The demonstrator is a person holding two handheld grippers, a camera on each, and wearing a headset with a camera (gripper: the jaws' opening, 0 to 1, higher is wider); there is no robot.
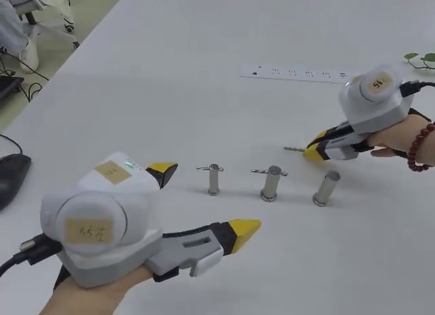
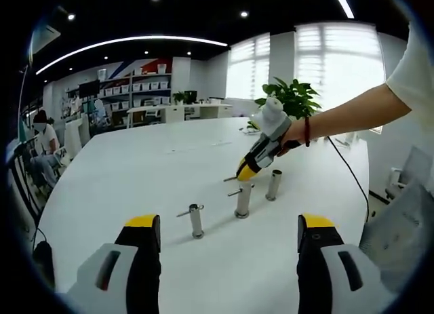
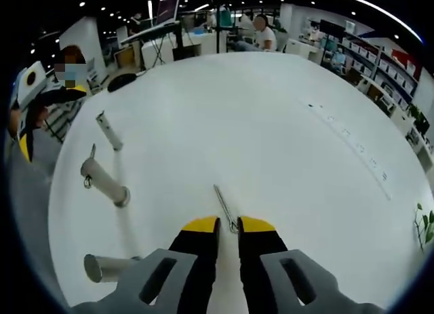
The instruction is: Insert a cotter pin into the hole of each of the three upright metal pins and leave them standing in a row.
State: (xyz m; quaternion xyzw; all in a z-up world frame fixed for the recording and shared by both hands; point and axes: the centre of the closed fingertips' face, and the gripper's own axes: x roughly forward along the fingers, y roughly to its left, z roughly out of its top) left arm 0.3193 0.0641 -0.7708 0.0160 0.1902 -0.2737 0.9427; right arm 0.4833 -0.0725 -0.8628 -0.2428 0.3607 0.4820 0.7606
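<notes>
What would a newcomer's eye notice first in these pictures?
Three metal pins stand in a row on the table: the left pin and the middle pin each carry a cotter pin, the right pin is bare. Beyond it, the right gripper pinches a spare cotter pin in its fingers.

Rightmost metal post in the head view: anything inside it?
Nothing sticks out of that post; its hole is too small to see. The right gripper holds a thin pin.

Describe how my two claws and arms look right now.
Left claw and right claw match: white-grey housings, black jaws tipped yellow, tan stickers with handwritten numbers, a black cable at the rear. The left has a small green light. The right wrist wears a dark red bead bracelet, with a white short sleeve.
</notes>
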